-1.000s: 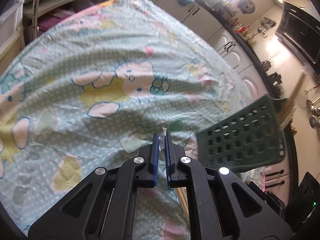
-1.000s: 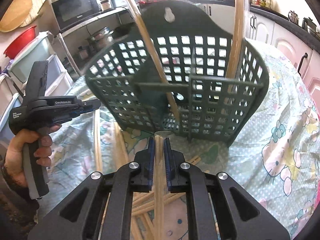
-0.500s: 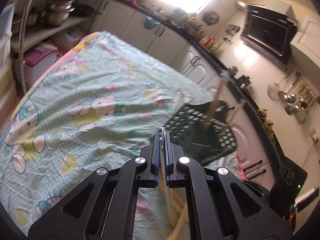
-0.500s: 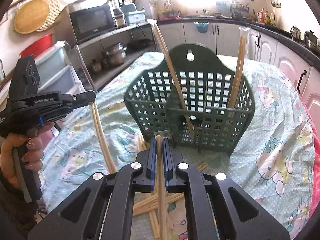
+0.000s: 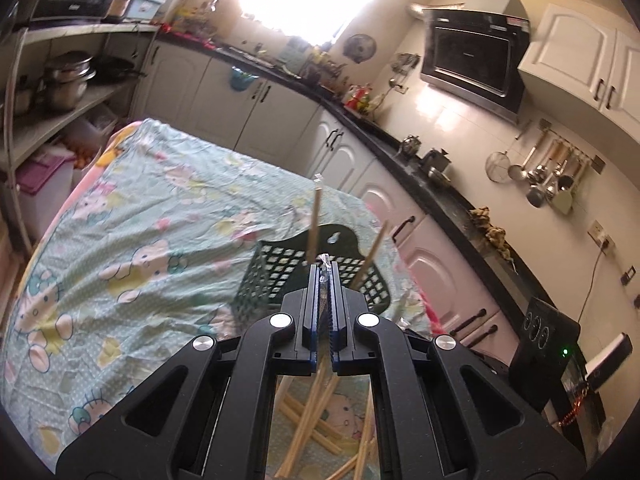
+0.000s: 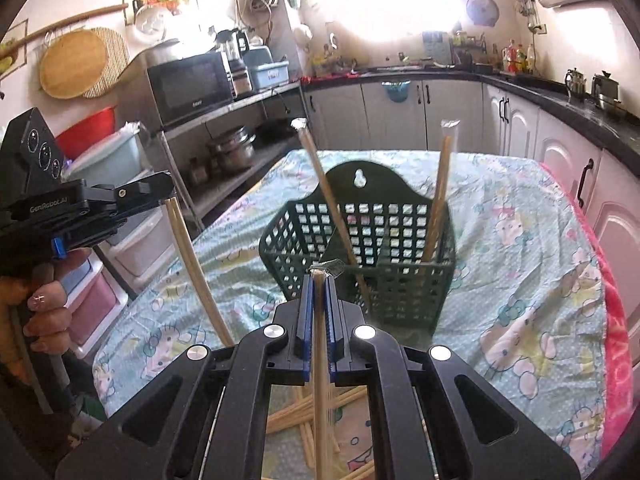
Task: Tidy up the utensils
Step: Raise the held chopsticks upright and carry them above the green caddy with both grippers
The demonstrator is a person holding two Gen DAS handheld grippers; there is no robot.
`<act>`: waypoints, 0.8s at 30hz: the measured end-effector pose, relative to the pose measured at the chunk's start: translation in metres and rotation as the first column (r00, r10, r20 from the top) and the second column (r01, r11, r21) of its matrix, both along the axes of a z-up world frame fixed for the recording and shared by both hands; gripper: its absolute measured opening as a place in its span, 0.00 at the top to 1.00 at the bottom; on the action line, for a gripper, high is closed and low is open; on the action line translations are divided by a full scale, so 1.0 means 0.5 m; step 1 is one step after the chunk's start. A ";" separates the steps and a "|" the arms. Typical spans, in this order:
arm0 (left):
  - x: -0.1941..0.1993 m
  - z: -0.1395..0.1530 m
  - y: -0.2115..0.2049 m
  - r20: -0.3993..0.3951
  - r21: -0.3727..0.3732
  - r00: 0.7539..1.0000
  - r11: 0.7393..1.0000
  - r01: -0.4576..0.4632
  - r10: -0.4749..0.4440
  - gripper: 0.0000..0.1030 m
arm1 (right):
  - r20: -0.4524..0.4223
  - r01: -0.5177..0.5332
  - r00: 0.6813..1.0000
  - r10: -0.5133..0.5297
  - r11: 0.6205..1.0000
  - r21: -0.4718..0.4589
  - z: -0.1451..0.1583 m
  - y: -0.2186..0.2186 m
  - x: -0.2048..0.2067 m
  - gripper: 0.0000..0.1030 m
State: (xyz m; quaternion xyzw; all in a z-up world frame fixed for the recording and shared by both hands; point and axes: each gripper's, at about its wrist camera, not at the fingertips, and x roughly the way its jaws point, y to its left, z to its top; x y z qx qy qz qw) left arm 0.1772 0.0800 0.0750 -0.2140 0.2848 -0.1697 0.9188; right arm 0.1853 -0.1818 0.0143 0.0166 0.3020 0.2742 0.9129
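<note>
My left gripper (image 5: pixel 323 277) is shut on a plastic-wrapped pair of wooden chopsticks (image 5: pixel 305 412) that hangs down under the jaws. The right gripper (image 6: pixel 319 282) is shut on another wrapped pair (image 6: pixel 321 396), its wrapper tip poking just past the fingers. Both are held above the table, short of the dark green lattice basket (image 6: pixel 400 280), also in the left wrist view (image 5: pixel 264 280). Two wrapped pairs (image 6: pixel 326 196) (image 6: pixel 439 184) lean upright in the basket. In the right wrist view the left gripper (image 6: pixel 166 190) shows at the left with its pair (image 6: pixel 196 272) slanting down.
Several loose chopstick pairs (image 6: pixel 296 416) lie crossed on the cartoon-print tablecloth (image 6: pixel 520 280) below the grippers. A person's hand (image 6: pixel 44 312) grips the left tool's handle. Shelves with pots (image 6: pixel 232 148) stand left; white cabinets (image 5: pixel 432 264) line the right.
Both grippers have risen from the table with their chopsticks and pulled back from the basket, which now looks smaller and lower. The left gripper has rolled and tilted upward.
</note>
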 end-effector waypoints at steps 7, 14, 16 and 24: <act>-0.011 0.036 -0.032 0.039 0.016 0.999 0.999 0.034 -0.035 0.98 | 0.068 0.031 0.997 -0.035 0.998 0.049 0.037 -0.039 -0.010 0.94; -0.010 0.065 -0.069 0.066 0.035 0.995 0.997 0.069 -0.071 0.98 | 0.151 0.049 0.986 -0.064 0.994 0.101 0.075 -0.068 -0.021 0.94; -0.008 0.071 -0.077 0.072 0.039 0.994 0.996 0.078 -0.080 0.98 | 0.171 0.052 0.983 -0.071 0.992 0.114 0.086 -0.076 -0.018 0.94; 0.011 0.103 -0.108 0.104 0.065 0.990 0.994 0.088 -0.094 0.98 | 0.260 0.055 0.961 -0.090 0.989 0.138 0.141 -0.088 -0.004 0.94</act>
